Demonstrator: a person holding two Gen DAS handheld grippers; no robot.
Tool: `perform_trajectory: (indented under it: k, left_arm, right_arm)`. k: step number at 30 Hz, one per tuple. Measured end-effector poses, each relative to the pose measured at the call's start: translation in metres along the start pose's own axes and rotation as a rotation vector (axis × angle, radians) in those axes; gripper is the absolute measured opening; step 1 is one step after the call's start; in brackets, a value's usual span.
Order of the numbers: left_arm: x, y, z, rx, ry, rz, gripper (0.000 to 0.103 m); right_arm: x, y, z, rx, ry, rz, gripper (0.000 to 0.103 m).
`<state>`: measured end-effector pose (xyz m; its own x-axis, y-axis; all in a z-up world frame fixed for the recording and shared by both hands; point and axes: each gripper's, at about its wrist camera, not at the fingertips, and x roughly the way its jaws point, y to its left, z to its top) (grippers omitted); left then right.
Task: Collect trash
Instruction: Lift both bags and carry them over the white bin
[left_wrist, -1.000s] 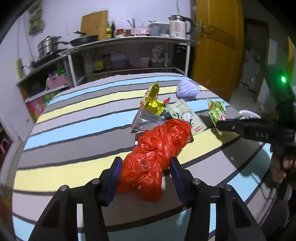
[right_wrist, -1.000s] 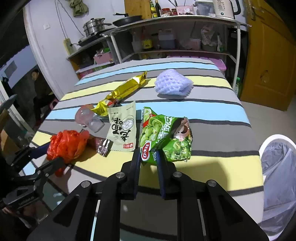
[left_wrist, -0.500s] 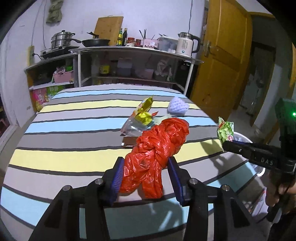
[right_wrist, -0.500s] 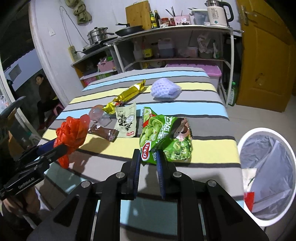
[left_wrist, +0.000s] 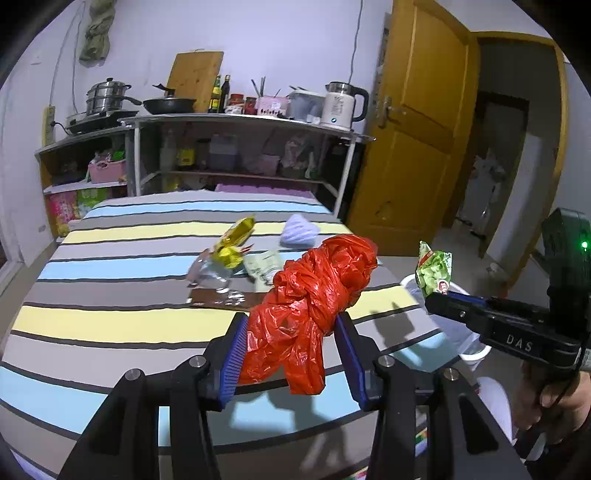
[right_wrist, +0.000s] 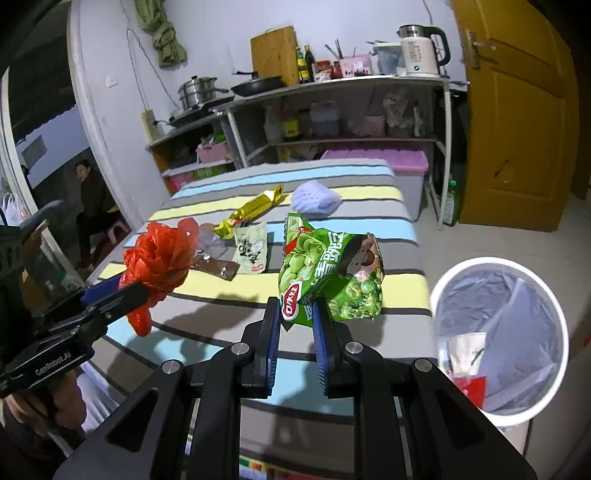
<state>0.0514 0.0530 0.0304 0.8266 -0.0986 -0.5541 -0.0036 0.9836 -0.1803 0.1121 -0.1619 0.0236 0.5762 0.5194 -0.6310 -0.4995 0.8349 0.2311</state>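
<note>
My left gripper (left_wrist: 290, 325) is shut on a crumpled red plastic bag (left_wrist: 314, 291), held up off the striped table (left_wrist: 110, 325). A green snack packet (right_wrist: 328, 273) is clamped between the blue pads of my right gripper (right_wrist: 297, 317), also lifted above the table. Each gripper shows in the other's view: the left gripper (right_wrist: 122, 291) with the red plastic bag (right_wrist: 159, 258), the right gripper (left_wrist: 439, 295) with the green snack packet (left_wrist: 434, 271). A white bin (right_wrist: 498, 343) with a clear liner stands on the floor right of the table.
On the table lie a gold wrapper (right_wrist: 255, 208), a pale snack packet (right_wrist: 253, 249), a brown wrapper (right_wrist: 218, 267), a clear crumpled plastic piece (right_wrist: 210, 242) and a lilac foam net (right_wrist: 314, 197). Kitchen shelves (right_wrist: 332, 110) stand behind, a yellow door (right_wrist: 517, 110) at right. A person (right_wrist: 90, 199) sits at far left.
Both grippers have risen and drawn back toward the table's near right end, carrying the red bag and the green packet off the table. The bin has come into fuller view.
</note>
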Motion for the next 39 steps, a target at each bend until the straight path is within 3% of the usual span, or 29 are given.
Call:
perform_trajectory:
  k: [19, 30, 39]
  left_arm:
    - [-0.002, -0.081, 0.014, 0.06, -0.008, -0.123, 0.048]
    - [0.032, -0.135, 0.024, 0.126, 0.017, -0.221, 0.048]
    - [0.067, -0.166, 0.028, 0.158, 0.051, -0.269, 0.048]
  right_arm:
    - [-0.065, -0.051, -0.017, 0.077, -0.093, -0.073, 0.018]
    - [-0.085, -0.099, -0.027, 0.161, -0.118, -0.164, 0.018]
    - [-0.078, -0.136, -0.032, 0.221, -0.091, -0.203, 0.018]
